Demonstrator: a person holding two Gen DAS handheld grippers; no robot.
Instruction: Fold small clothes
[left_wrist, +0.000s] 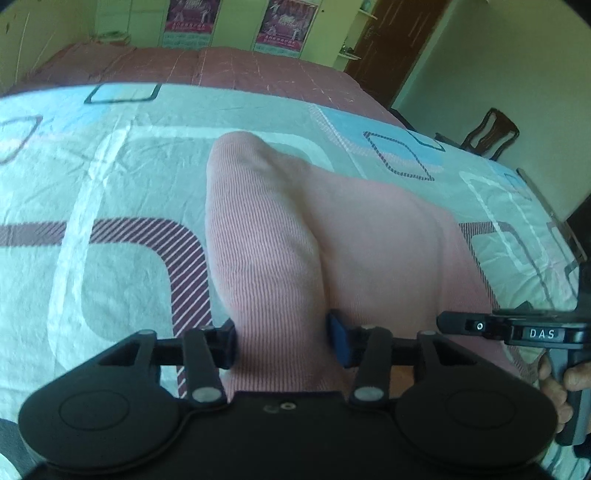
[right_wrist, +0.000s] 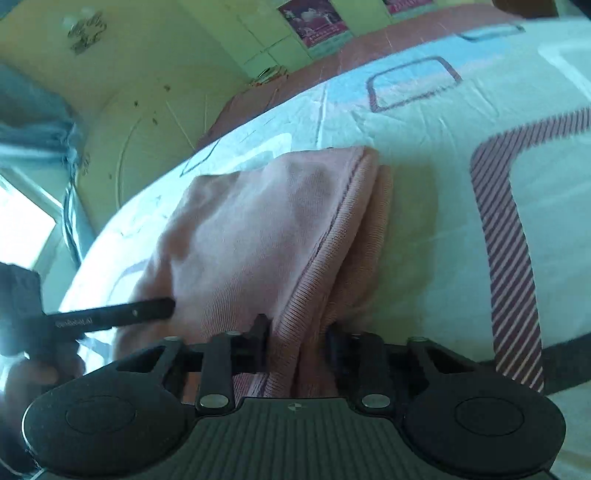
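Note:
A pink ribbed garment (left_wrist: 351, 221) lies bunched on the patterned bedsheet (left_wrist: 110, 166). My left gripper (left_wrist: 282, 339) is shut on a thick ribbed fold of it, and the cloth fills the gap between the pads. In the right wrist view the same garment (right_wrist: 240, 240) lies folded over, with its ribbed hem running down into my right gripper (right_wrist: 297, 339), which is shut on that hem. The two grippers hold the near edge side by side: the right gripper's finger (left_wrist: 476, 326) shows at the left view's right edge, and the left gripper's finger (right_wrist: 122, 315) at the right view's left.
The light sheet (right_wrist: 424, 147) has blue squares and maroon striped bands. A maroon quilt (left_wrist: 221, 66) covers the far end of the bed. A wooden chair (left_wrist: 491, 133) and a dark door (left_wrist: 399, 48) stand beyond the bed's right side. A bright window (right_wrist: 22, 221) is at the left.

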